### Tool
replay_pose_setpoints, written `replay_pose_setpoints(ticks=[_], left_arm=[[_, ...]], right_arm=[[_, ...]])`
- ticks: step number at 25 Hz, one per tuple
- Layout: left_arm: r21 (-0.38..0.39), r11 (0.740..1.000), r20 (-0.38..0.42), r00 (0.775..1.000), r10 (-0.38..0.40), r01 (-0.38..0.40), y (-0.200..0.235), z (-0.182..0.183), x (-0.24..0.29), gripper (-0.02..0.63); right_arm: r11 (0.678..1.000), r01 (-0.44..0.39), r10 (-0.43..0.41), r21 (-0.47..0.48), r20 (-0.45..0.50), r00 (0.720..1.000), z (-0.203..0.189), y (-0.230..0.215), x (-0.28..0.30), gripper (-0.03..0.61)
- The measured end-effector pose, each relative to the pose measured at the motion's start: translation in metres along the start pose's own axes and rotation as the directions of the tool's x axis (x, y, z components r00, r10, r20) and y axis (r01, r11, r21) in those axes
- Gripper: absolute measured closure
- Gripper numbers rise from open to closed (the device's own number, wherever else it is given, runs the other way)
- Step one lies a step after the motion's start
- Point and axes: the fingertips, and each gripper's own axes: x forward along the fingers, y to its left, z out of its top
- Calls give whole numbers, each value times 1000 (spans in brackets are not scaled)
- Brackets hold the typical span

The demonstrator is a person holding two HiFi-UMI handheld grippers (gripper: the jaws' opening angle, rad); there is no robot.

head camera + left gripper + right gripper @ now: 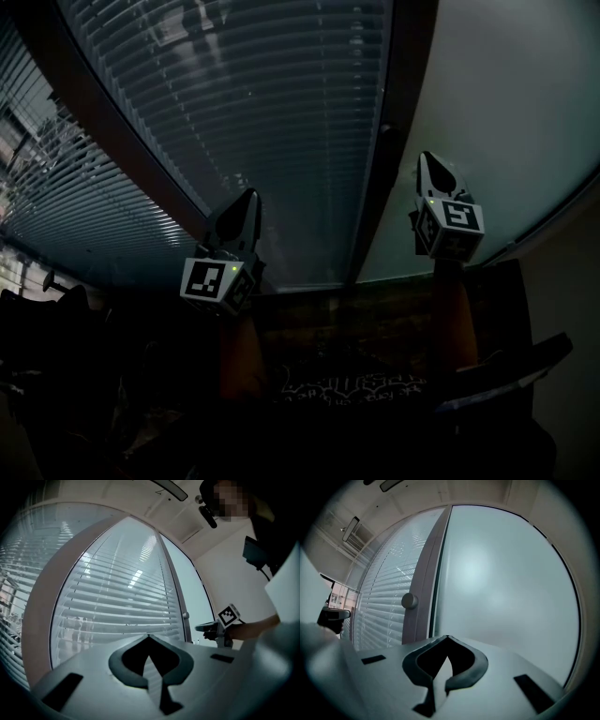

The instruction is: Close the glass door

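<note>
left gripper: jaws together, empty, facing blinds | right gripper: jaws together, empty, facing frosted glass door, contact unclear | knob on frame left of door | only left gripper view shows right gripper side-on

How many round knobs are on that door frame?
1: the knob sits on the dark door frame, between the slatted blinds and the frosted glass. Others may be hidden.
</note>
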Motion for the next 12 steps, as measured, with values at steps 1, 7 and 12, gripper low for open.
replay_pose_setpoints(ticks=[1, 7, 12], left_arm=[[2, 1000, -1, 1000, -3, 3, -2, 0, 0, 612], [9, 1000, -5, 1000, -17, 18, -14, 3, 2, 612], [21, 999, 4, 1000, -28, 28, -24, 9, 0, 612]], right_arm=[[1000, -1, 1, 8, 7, 1000, 2, 0, -4, 575], [1000, -9, 9, 18, 24, 1000, 7, 4, -25, 575], [999, -23, 22, 42, 17, 1000, 2, 6, -35, 575]])
